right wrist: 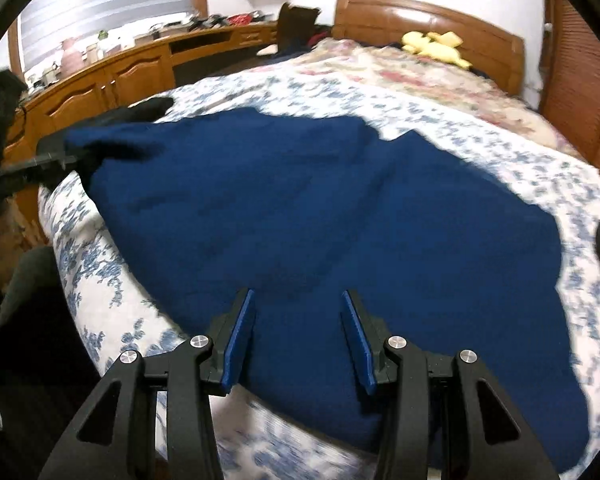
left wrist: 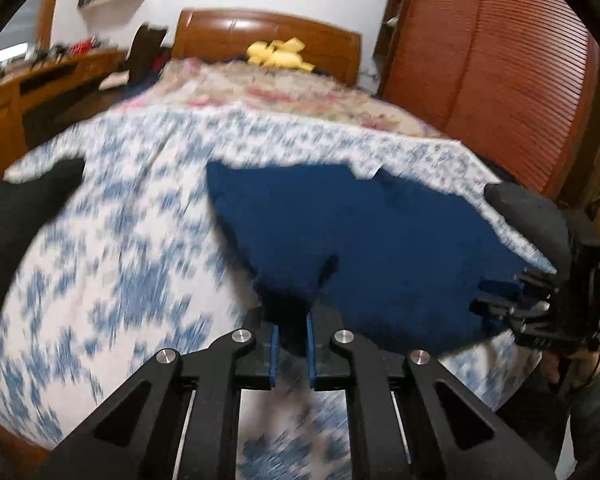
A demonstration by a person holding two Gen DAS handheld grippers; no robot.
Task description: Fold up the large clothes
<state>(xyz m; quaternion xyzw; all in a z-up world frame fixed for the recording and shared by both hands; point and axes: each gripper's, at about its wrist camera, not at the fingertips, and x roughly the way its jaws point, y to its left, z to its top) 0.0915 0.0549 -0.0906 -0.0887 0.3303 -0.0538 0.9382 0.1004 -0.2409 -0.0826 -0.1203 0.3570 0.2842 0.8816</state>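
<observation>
I have the dark blue garment (right wrist: 320,216) spread on the bed (right wrist: 540,184), over the blue-and-white floral cover, its near edge toward me and its far edge well short of the headboard (right wrist: 428,20).

My left gripper (left wrist: 292,344) is drawn nearly shut, its blue pads (left wrist: 275,354) pinching a bunched fold at the garment's near left corner, which rises off the cover. The left wrist view is motion-blurred.

My right gripper (right wrist: 296,336) hangs half open just above the garment's near edge; nothing lies between its pads (right wrist: 240,344), and I cannot tell whether they touch the cloth.

Judgement: the step in hand is taking hold of the near edge for a first fold. One corner is secured, the other is not. The next move calls for lowering the right gripper onto the near edge, closing on a single layer, then carrying both corners together toward the far side, level and taut.
</observation>
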